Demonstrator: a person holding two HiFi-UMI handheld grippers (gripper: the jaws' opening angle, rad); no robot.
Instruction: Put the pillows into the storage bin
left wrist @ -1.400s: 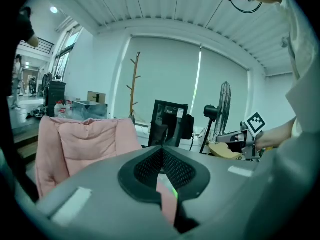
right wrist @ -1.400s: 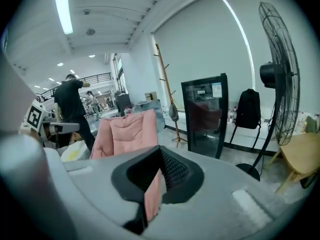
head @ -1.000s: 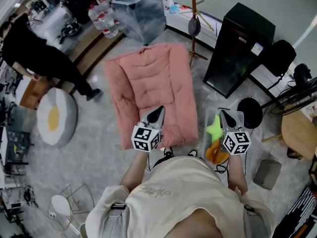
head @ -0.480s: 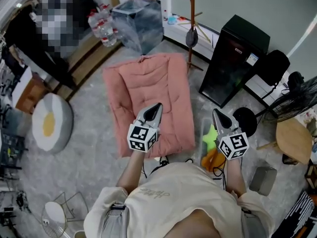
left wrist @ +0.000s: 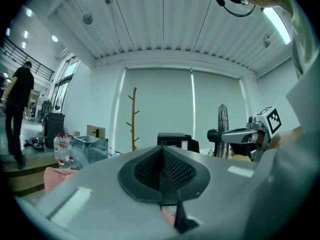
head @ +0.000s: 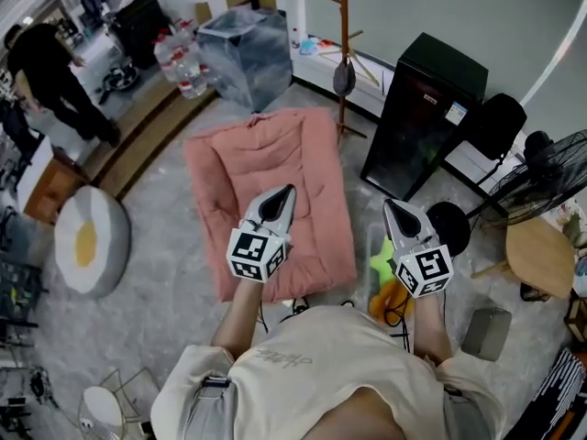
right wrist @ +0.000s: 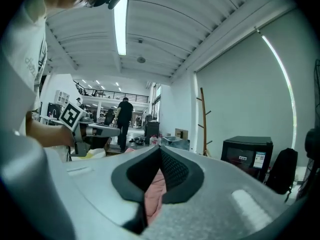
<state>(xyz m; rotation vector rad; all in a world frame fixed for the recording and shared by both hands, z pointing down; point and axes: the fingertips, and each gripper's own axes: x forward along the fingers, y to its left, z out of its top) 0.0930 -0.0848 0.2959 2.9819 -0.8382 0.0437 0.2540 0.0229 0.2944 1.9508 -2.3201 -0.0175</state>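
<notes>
Higher now: left gripper (head: 285, 191), right gripper (head: 389, 204); quilted pink pillow (head: 257, 154) below.

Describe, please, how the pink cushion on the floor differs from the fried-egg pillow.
Shape: the pink cushion is rectangular, while the fried-egg pillow is round.
Look: the pink cushion is one colour with quilted seams; the fried-egg pillow is white with a yellow centre.
Size: the pink cushion covers clearly more floor than the fried-egg pillow.
Place: the pink cushion lies straight ahead of the person, the fried-egg pillow off to their left.
Both lie flat on the floor.
</notes>
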